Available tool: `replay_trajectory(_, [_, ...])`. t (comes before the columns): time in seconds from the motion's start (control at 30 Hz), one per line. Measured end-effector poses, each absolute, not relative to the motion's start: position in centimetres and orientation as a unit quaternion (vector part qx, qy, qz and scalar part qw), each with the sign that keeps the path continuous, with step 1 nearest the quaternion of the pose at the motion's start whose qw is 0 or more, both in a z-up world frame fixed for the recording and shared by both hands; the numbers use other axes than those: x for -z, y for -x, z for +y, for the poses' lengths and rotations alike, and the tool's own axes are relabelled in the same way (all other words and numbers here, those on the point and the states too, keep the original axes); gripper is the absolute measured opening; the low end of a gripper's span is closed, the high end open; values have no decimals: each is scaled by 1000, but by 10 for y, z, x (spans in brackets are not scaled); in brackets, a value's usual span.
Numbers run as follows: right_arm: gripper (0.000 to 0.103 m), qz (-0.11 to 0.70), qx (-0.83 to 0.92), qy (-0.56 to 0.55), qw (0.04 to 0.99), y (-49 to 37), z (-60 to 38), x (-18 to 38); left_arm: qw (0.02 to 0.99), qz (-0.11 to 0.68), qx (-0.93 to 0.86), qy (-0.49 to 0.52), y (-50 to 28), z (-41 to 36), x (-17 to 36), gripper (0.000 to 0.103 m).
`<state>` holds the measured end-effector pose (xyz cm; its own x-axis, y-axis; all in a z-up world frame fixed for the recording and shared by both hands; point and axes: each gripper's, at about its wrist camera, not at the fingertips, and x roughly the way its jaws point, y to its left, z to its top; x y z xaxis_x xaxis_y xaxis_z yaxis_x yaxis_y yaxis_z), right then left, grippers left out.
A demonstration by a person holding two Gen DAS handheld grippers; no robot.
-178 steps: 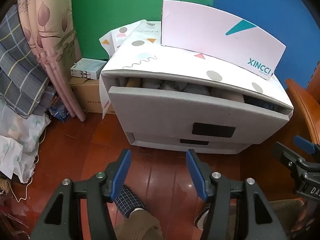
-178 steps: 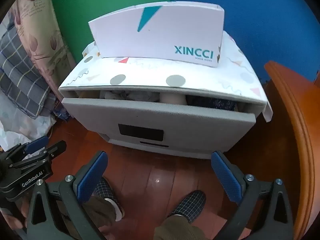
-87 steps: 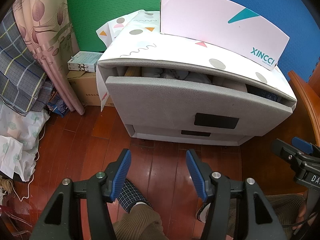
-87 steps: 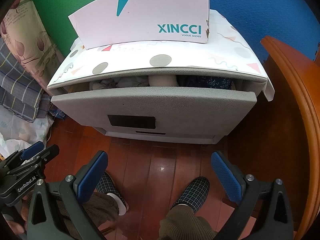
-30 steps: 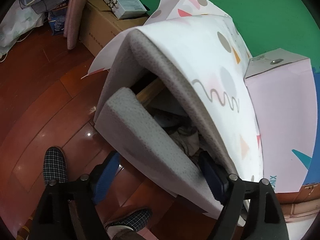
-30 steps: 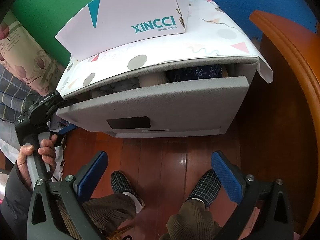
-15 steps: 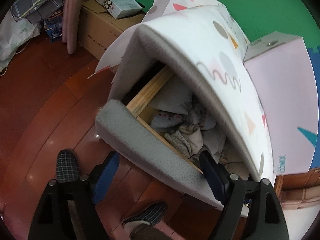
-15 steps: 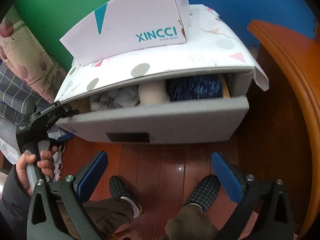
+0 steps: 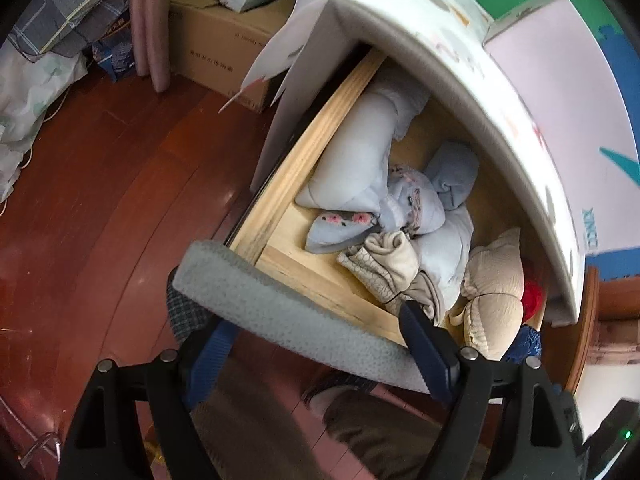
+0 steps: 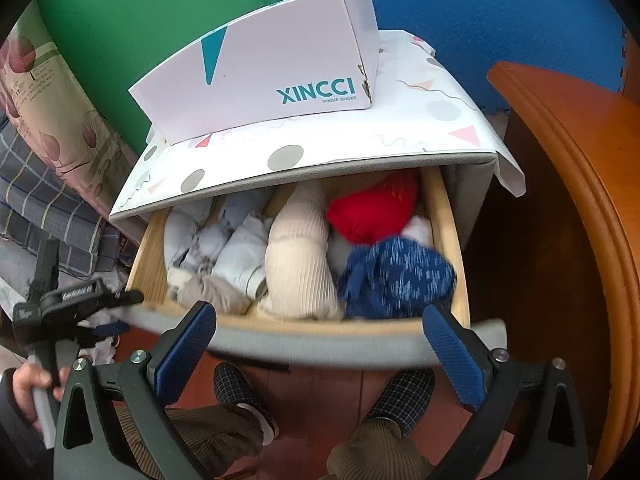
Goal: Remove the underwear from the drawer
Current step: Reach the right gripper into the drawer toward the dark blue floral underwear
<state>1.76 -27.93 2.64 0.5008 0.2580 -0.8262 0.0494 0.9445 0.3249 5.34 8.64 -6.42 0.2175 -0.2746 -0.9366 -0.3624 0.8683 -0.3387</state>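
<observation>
The top drawer stands pulled out, its grey padded front (image 9: 288,320) (image 10: 320,344) toward me. Rolled underwear fills it: pale blue pieces (image 9: 420,204) (image 10: 236,256), a cream ribbed roll (image 10: 296,264), a beige bra (image 9: 492,292), a red piece (image 10: 372,208) and a dark blue speckled piece (image 10: 396,276). My left gripper (image 9: 316,344) straddles the drawer front, one finger (image 9: 424,340) inside, the other outside; it also shows in the right wrist view (image 10: 116,304) at the drawer's left corner. My right gripper (image 10: 320,340) is open and empty, just in front of the drawer.
A white XINCCI shoe box (image 10: 260,76) sits on the patterned cabinet top (image 10: 360,136). A wooden furniture edge (image 10: 580,200) stands right. A cardboard box (image 9: 224,44), curtain and bedding lie left. My slippered feet (image 10: 404,388) rest on the red wooden floor (image 9: 100,200).
The left gripper hooked over the drawer front and pulled the drawer out; the clothes now show fully. The right gripper stayed wide open and came closer to the drawer.
</observation>
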Motion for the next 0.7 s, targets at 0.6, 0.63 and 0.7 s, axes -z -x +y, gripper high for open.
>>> replay_trajectory(0.6, [103,545,-59,-116,828,-24,-274,-21,723,648,-31,237,-40,90,57,86])
replay_trajectory(0.63, [103,547,-59,-119,826,-25,-276,-21,724,647,-32,236,-40,88,57,86])
replay_trajectory(0.7, [103,555,-49,-120,822,-28,-282,-21,726,646,-31,235,-42,88,56,86])
